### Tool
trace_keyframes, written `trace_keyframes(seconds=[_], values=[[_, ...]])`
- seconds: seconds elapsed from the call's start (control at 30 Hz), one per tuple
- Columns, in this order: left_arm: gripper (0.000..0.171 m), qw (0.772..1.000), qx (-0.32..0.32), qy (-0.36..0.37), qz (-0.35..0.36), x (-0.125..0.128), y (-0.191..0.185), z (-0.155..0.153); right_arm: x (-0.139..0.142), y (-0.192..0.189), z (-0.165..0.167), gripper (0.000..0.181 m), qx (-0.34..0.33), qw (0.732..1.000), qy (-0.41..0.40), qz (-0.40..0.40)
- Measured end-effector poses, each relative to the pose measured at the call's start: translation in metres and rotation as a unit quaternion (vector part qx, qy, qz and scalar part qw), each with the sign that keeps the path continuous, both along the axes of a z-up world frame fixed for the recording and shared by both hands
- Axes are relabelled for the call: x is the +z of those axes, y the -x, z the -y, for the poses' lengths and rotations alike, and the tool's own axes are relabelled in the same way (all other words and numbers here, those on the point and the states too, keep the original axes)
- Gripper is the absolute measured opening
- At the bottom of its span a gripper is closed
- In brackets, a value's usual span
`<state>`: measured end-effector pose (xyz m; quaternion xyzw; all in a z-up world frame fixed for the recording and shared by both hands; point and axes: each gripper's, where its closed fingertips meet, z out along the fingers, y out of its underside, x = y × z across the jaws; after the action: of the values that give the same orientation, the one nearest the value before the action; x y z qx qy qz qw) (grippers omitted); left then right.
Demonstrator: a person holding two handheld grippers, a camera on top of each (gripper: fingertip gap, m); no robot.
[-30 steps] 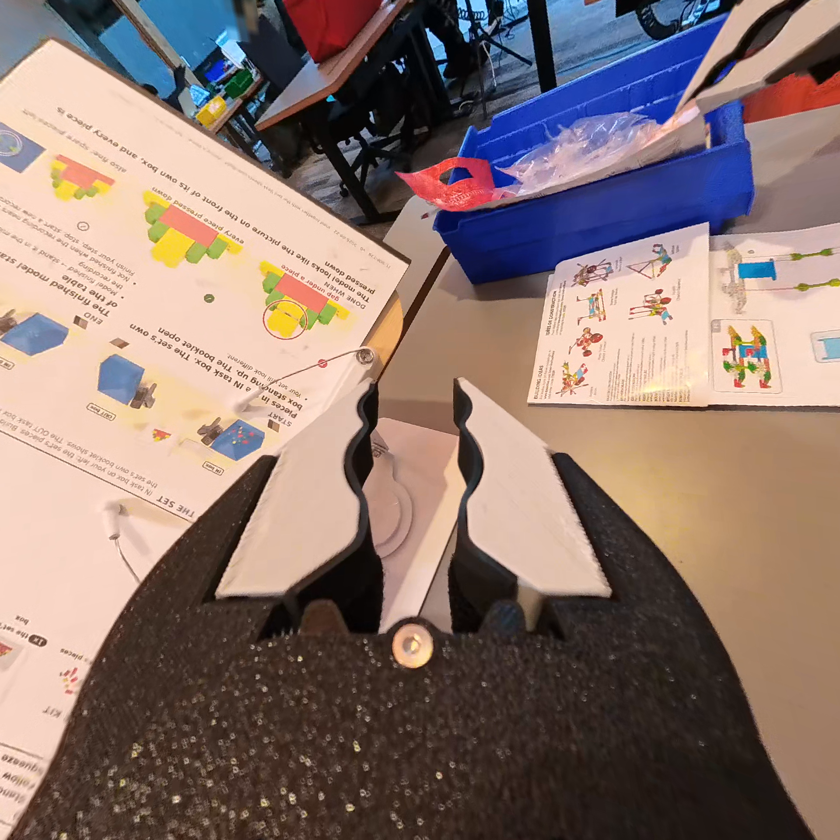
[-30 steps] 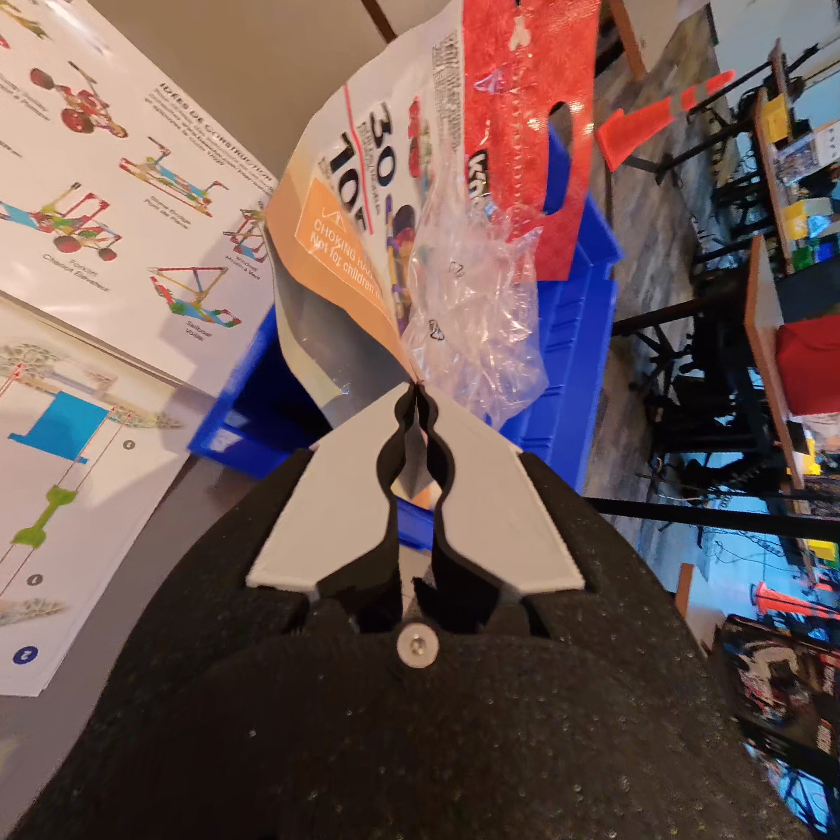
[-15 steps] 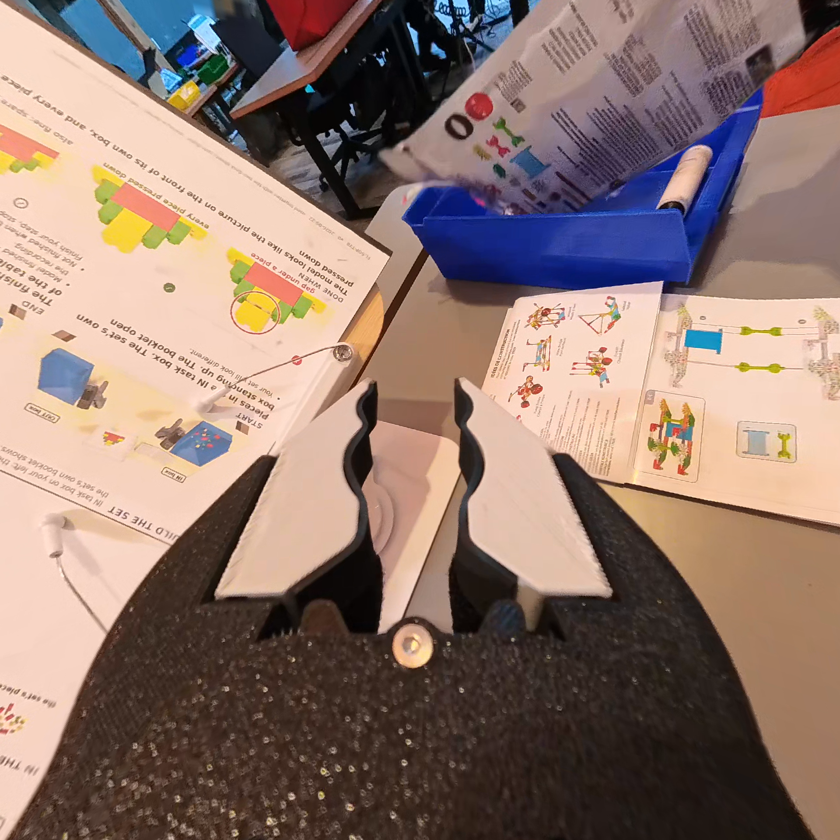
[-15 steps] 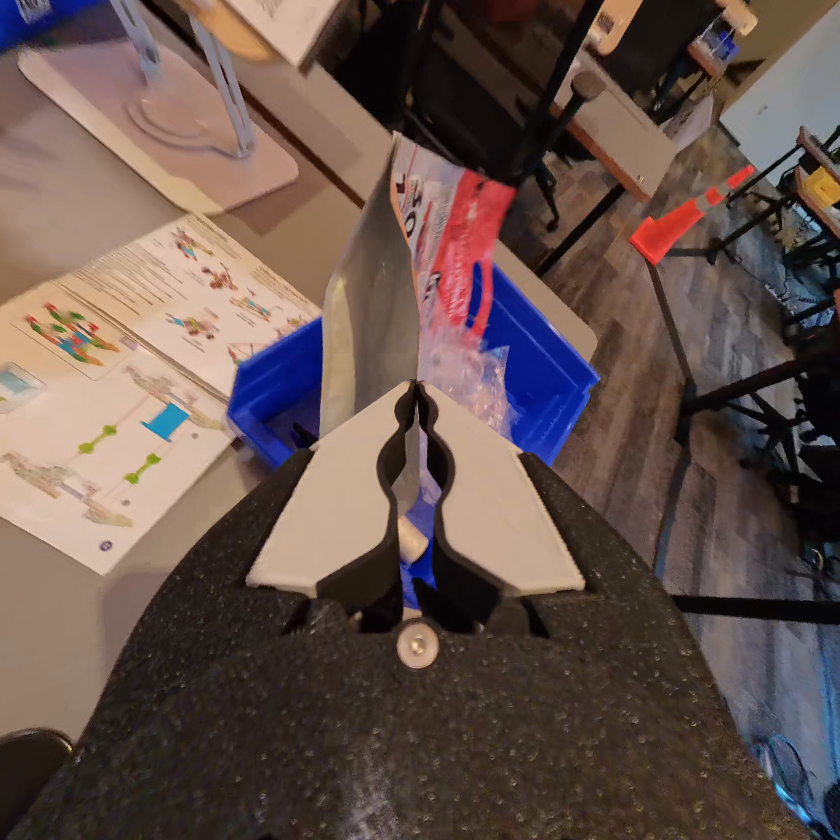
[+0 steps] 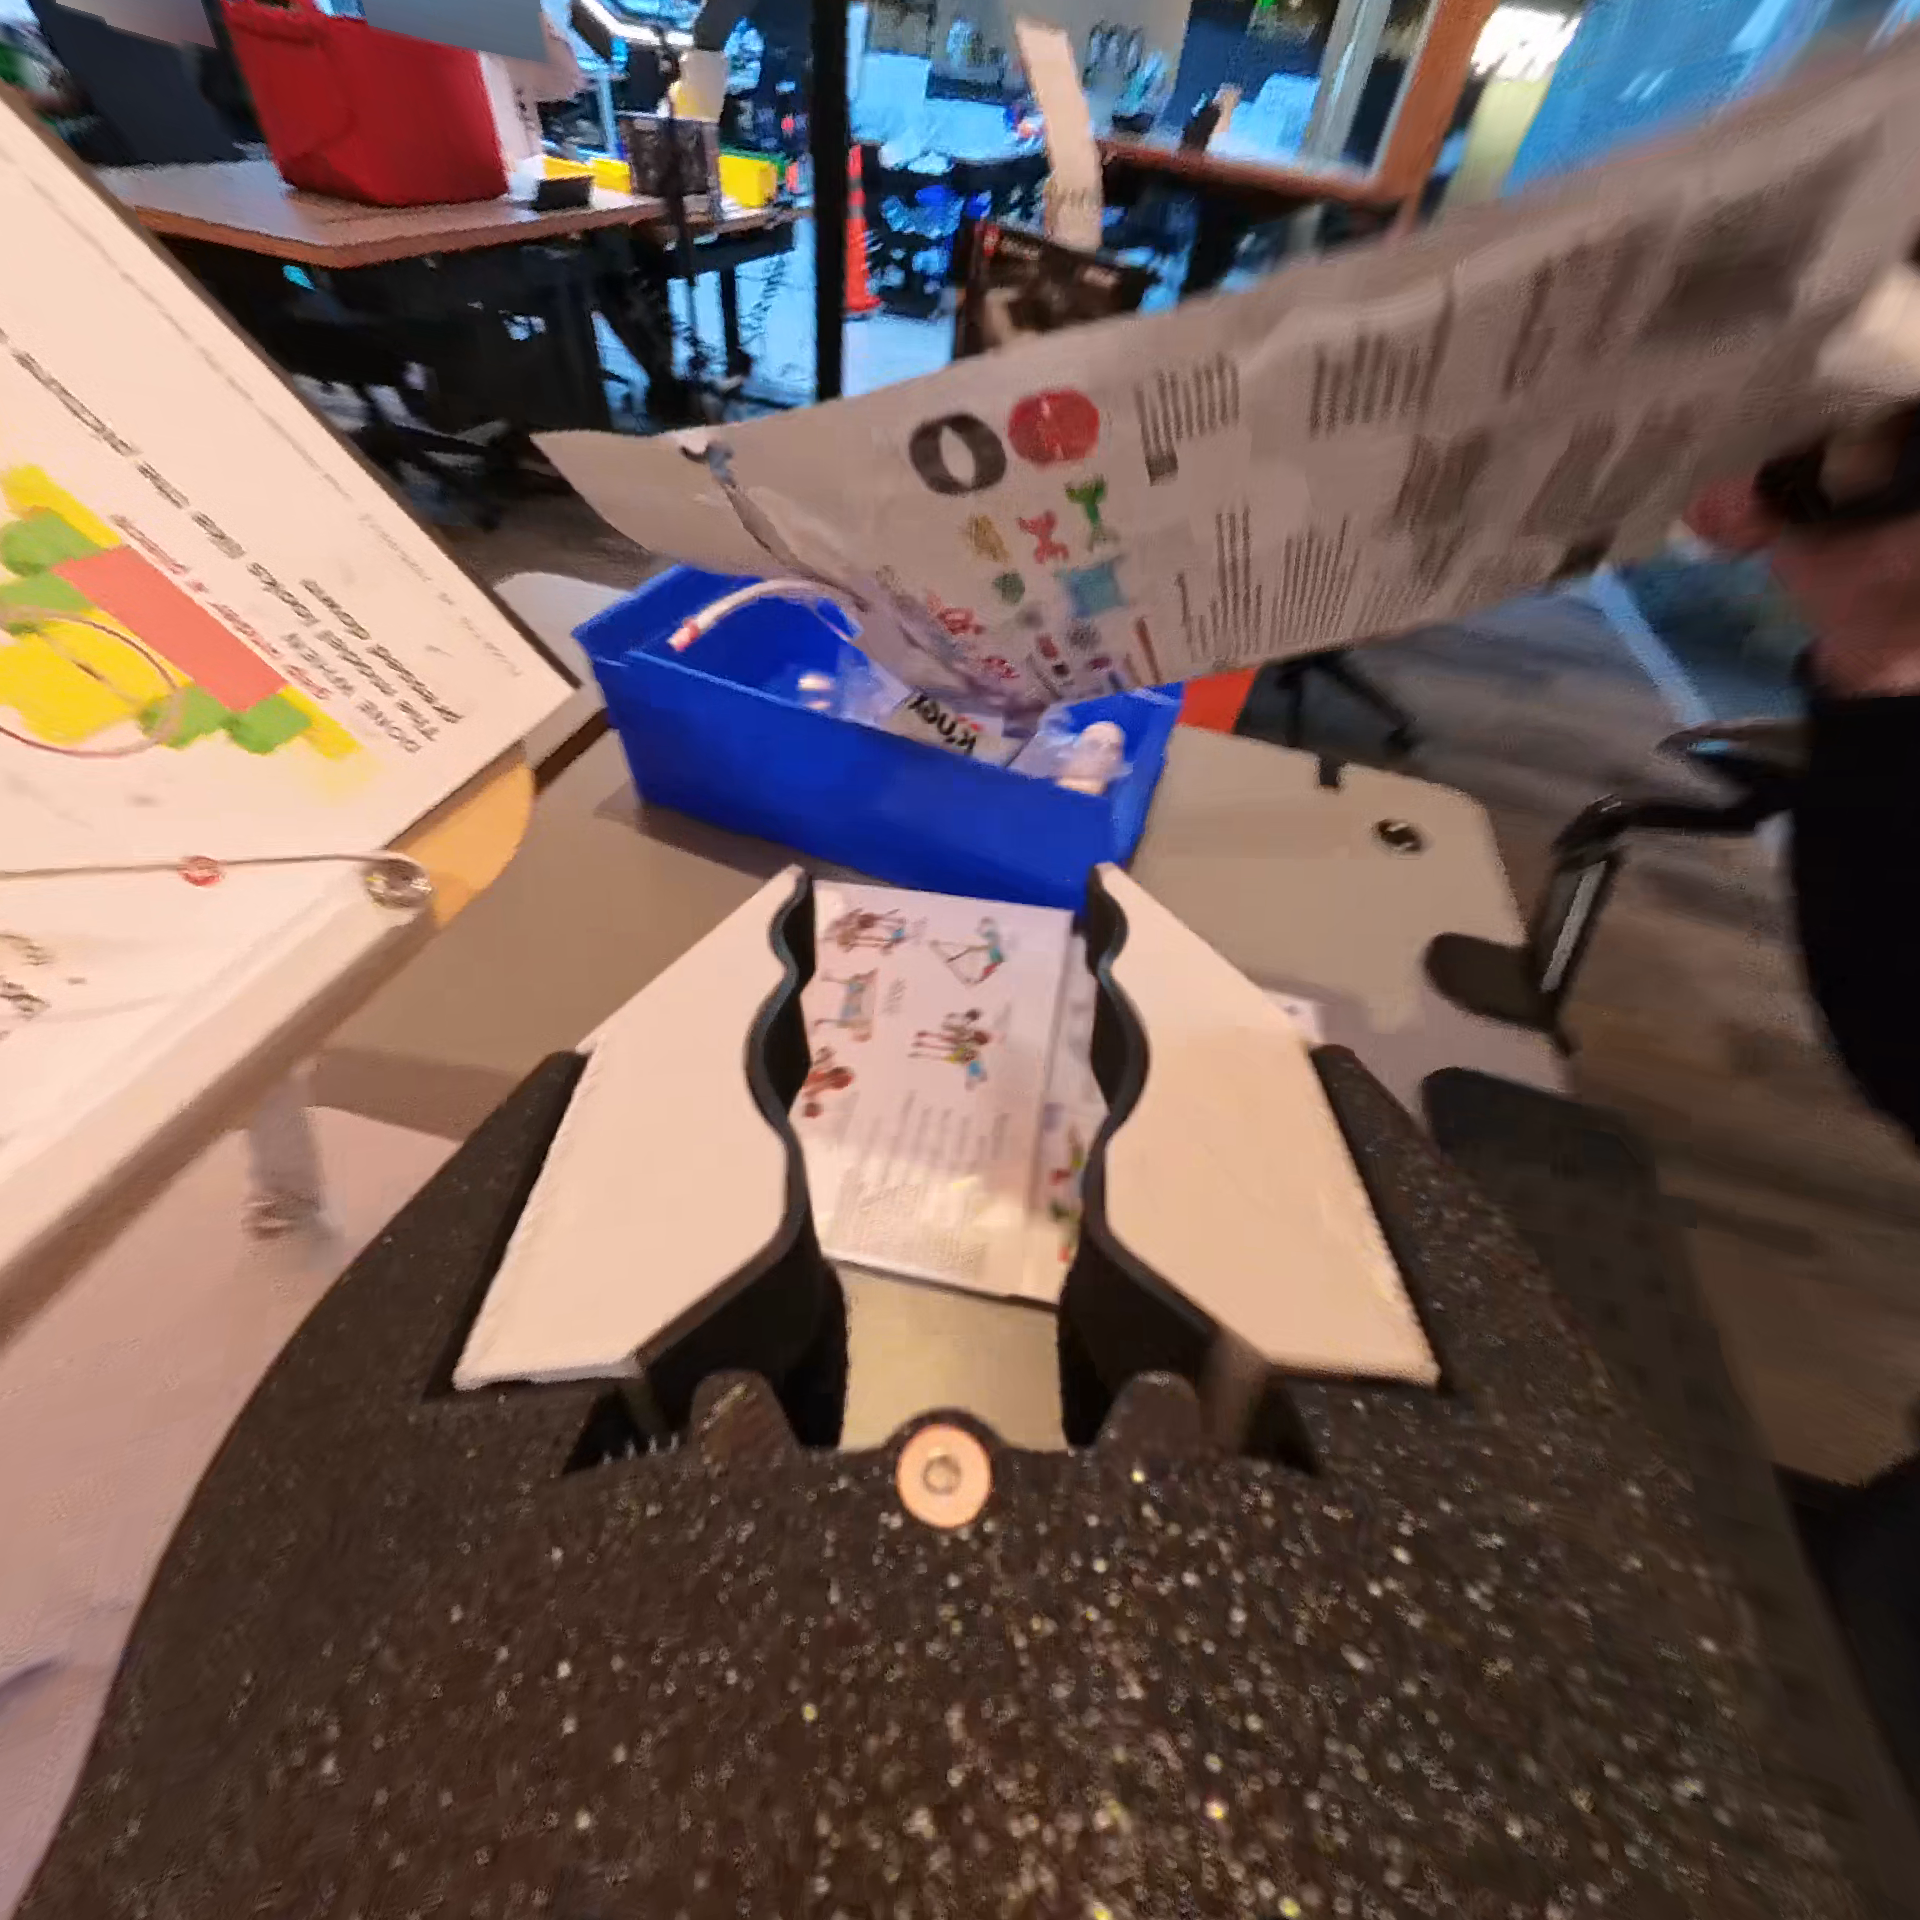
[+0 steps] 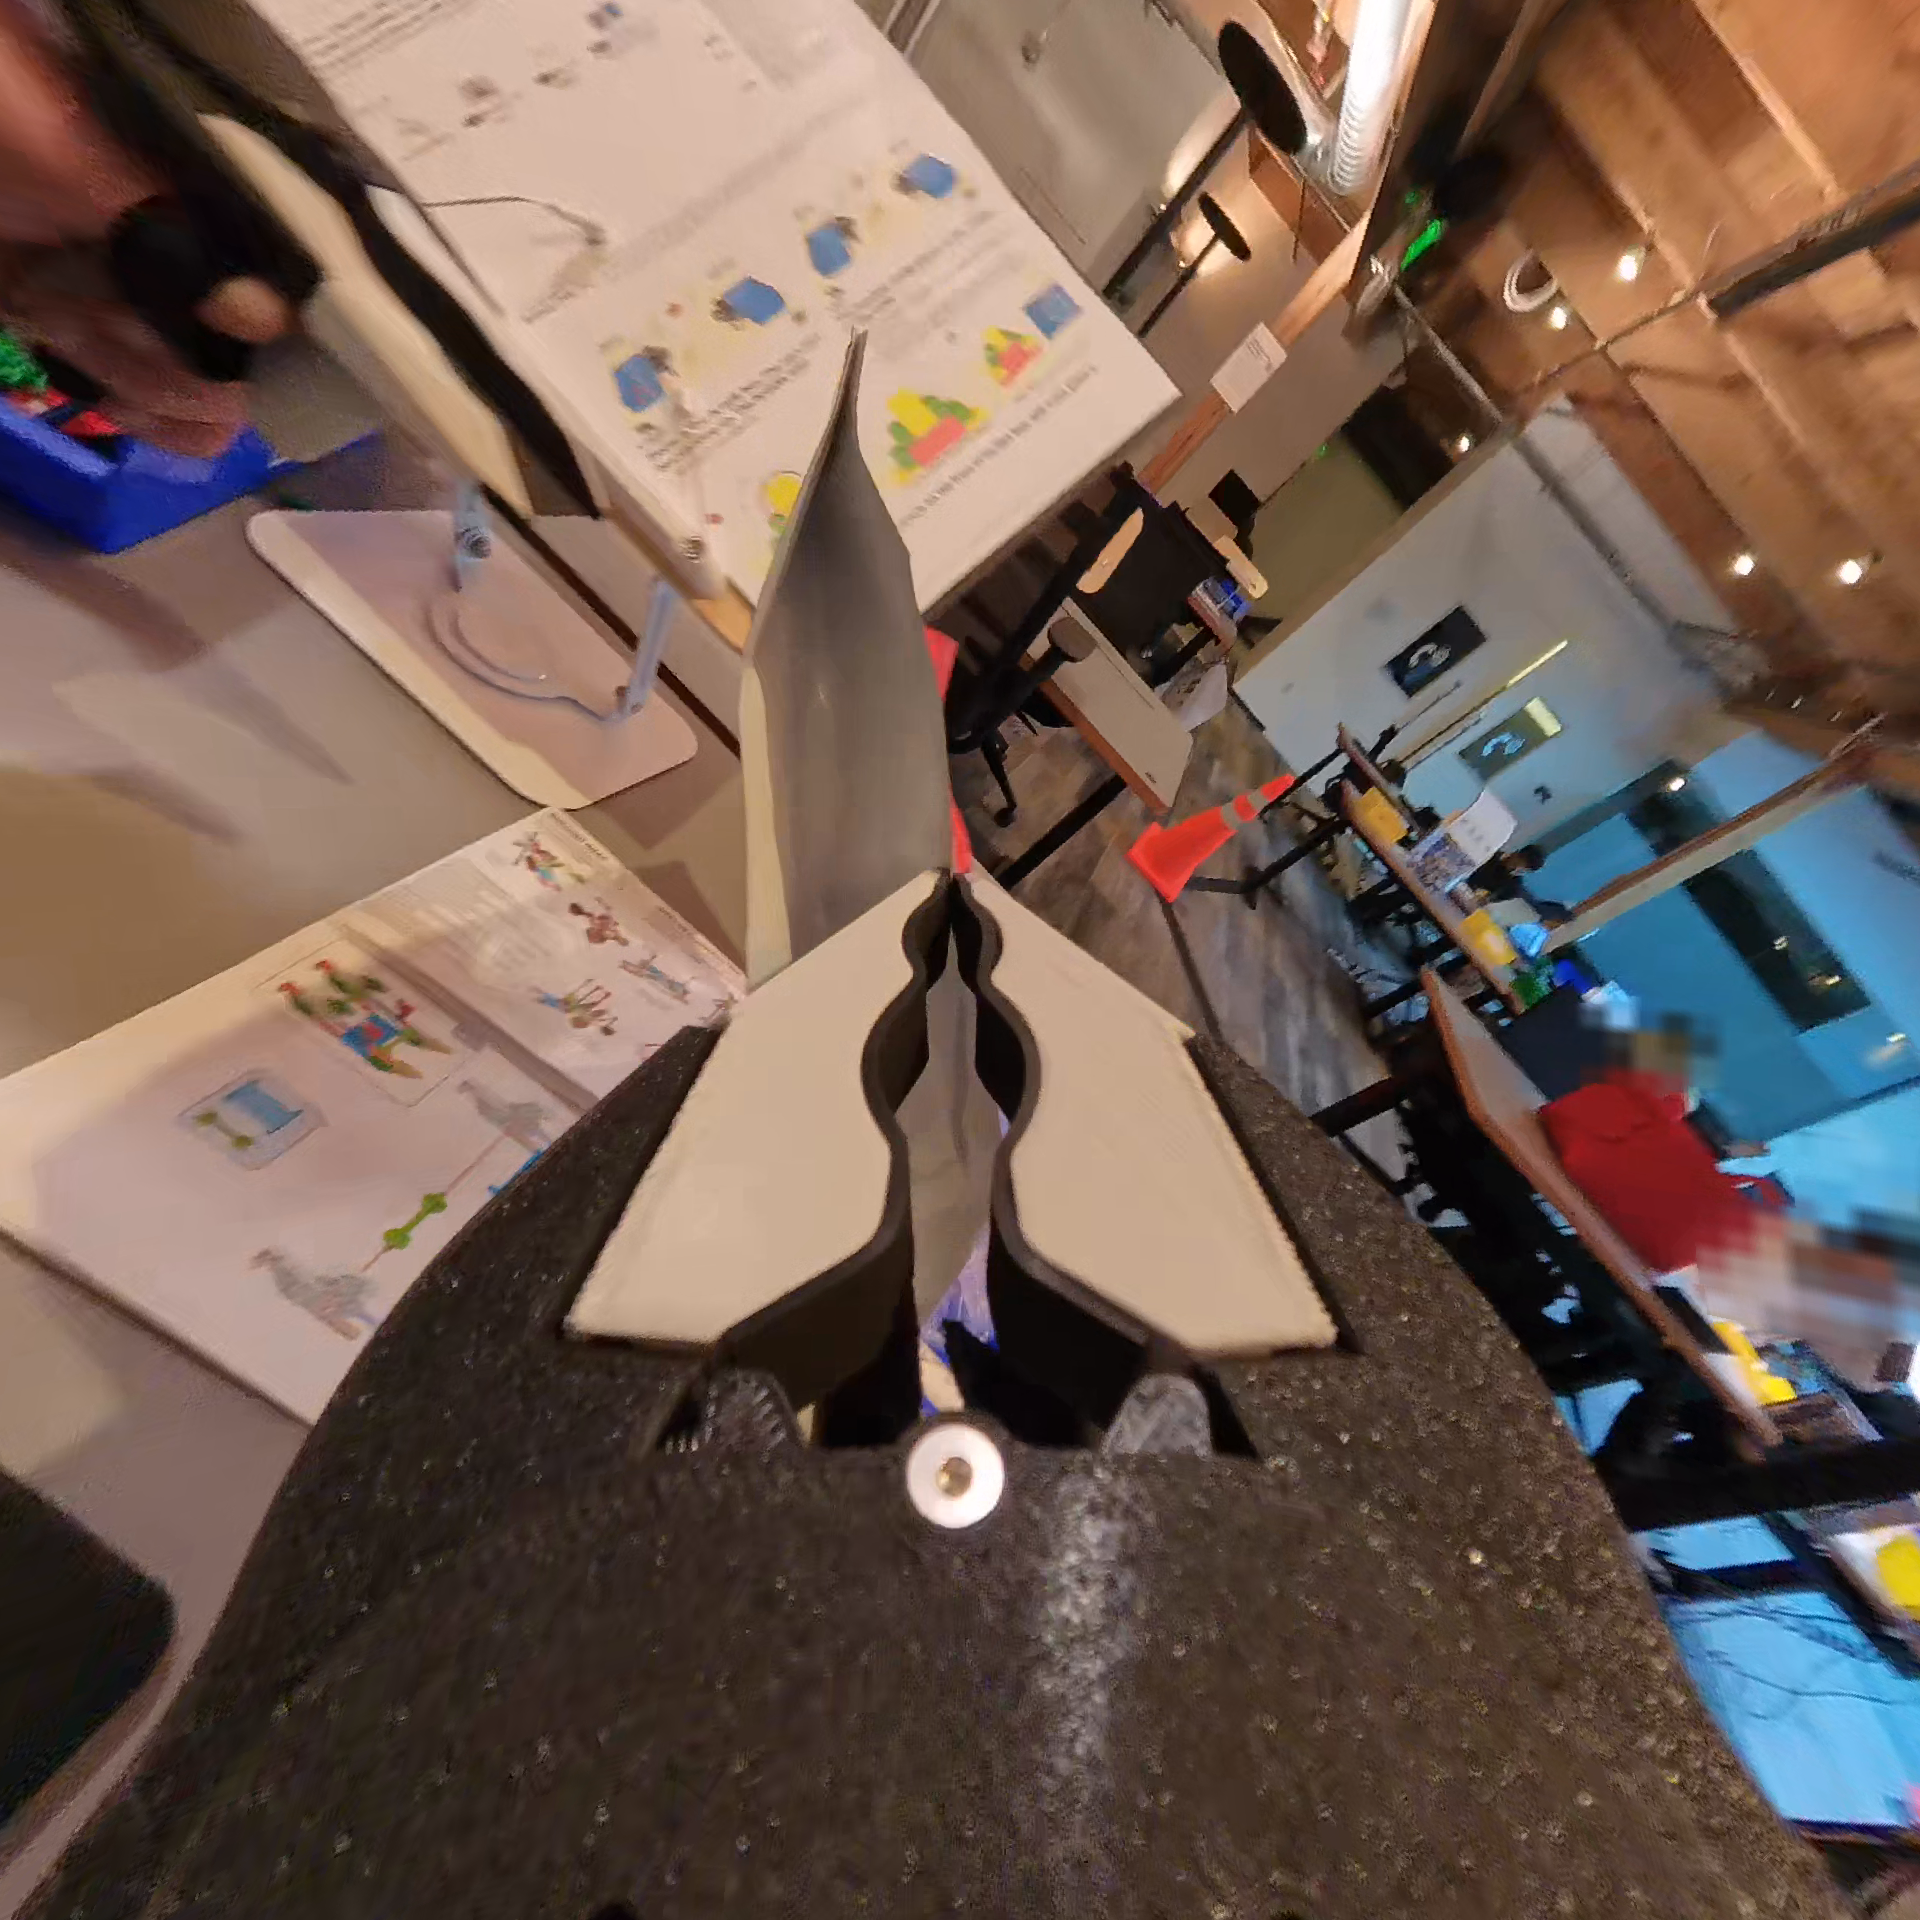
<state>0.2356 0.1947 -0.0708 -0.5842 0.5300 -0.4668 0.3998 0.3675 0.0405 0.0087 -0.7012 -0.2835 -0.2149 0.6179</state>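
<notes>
My right gripper [image 6: 954, 891] is shut on the edge of a printed packaging bag [image 6: 836, 717], held up in the air. In the left wrist view the same bag [image 5: 1299, 499] hangs tilted above a blue bin [image 5: 883, 790], with a clear plastic packet and small parts at its open lower end [image 5: 935, 665]. My left gripper [image 5: 948, 904] is open and empty, low over the grey table, with an instruction booklet [image 5: 935, 1081] between its fingers and the bin just beyond.
A large instruction board [image 5: 208, 675] on a white stand [image 6: 488, 644] leans at the left of the table. The booklet also shows in the right wrist view [image 6: 343, 1060]. A second blue bin [image 6: 114, 468] is at the far left. Desks and an orange cone [image 6: 1205, 831] stand beyond the table edge. Tip to tip, the grippers are about 25 cm apart.
My right gripper has lifted and swung the bag up above the bin. My left gripper has moved right toward the booklet and bin and opened wider.
</notes>
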Motion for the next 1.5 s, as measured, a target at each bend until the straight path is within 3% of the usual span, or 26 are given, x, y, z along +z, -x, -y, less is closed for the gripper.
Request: trace_keyframes(seconds=[0.1, 0.2, 0.3, 0.37, 0.43, 0.53, 0.57, 0.63, 0.7, 0.77, 0.93, 1.0, 1.07, 1.13, 1.23, 1.5], values=[[0.066, 0.995, -0.044, 0.081, 0.02, -0.002, 0.002, 0.014, -0.028, 0.045, 0.009, 0.0, -0.012, 0.997, 0.0, 0.075], [0.071, 0.981, -0.082, 0.171, 0.044, -0.009, 0.006, 0.03, -0.068, 0.095, 0.013, 0.0, 0.001, 0.993, 0.001, 0.12], [0.082, 0.964, -0.118, 0.236, 0.026, -0.043, 0.011, 0.051, -0.104, 0.128, 0.016, 0.0, 0.012, 0.989, -0.005, 0.146], [0.084, 0.958, -0.101, 0.267, 0.011, -0.07, 0.013, 0.05, -0.124, 0.145, 0.016, 0.0, 0.03, 0.989, -0.005, 0.145], [0.064, 0.952, -0.098, 0.289, 0.012, -0.088, 0.016, 0.053, -0.14, 0.163, 0.018, 0.0, 0.054, 0.985, -0.006, 0.166], [0.008, 0.964, -0.074, 0.256, 0.003, -0.104, 0.02, 0.049, -0.163, 0.182, 0.02, 0.0, 0.082, 0.978, 0.012, 0.191], [0.0, 0.967, -0.073, 0.245, 0.008, -0.101, 0.021, 0.048, -0.167, 0.185, 0.02, 0.0, 0.091, 0.98, 0.017, 0.178], [0.0, 0.977, -0.08, 0.199, 0.009, -0.091, 0.026, 0.051, -0.178, 0.191, 0.023, 0.0, 0.111, 0.982, 0.047, 0.146], [0.0, 0.984, -0.075, 0.159, 0.003, -0.083, 0.034, 0.052, -0.178, 0.195, 0.027, 0.013, 0.134, 0.982, 0.055, 0.123], [0.0, 0.988, -0.09, 0.123, 0.005, -0.072, 0.045, 0.058, -0.166, 0.192, 0.03, 0.021, 0.154, 0.984, 0.071, 0.048], [0.0, 0.986, -0.127, 0.068, 0.09, -0.024, 0.074, 0.068, -0.117, 0.14, 0.015, 0.057, 0.133, 0.979, 0.071, -0.135], [0.0, 0.981, -0.142, 0.052, 0.121, -0.009, 0.086, 0.072, -0.112, 0.12, 0.006, 0.058, 0.129, 0.967, 0.089, -0.203], [0.0, 0.979, -0.135, 0.031, 0.147, 0.003, 0.096, 0.071, -0.112, 0.124, 0.012, 0.062, 0.185, 0.94, 0.126, -0.256], [0.0, 0.976, -0.131, 0.026, 0.174, 0.017, 0.107, 0.069, -0.112, 0.139, 0.026, 0.062, 0.24, 0.93, 0.135, -0.245], [0.0, 0.971, -0.135, 0.016, 0.197, 0.029, 0.12, 0.069, -0.109, 0.135, 0.018, 0.063, 0.2, 0.947, 0.103, -0.23], [0.0, 0.957, -0.189, 0.012, 0.22, 0.037, 0.135, 0.092, -0.078, 0.12, -0.022, 0.082, 0.162, 0.928, 0.067, -0.328]])
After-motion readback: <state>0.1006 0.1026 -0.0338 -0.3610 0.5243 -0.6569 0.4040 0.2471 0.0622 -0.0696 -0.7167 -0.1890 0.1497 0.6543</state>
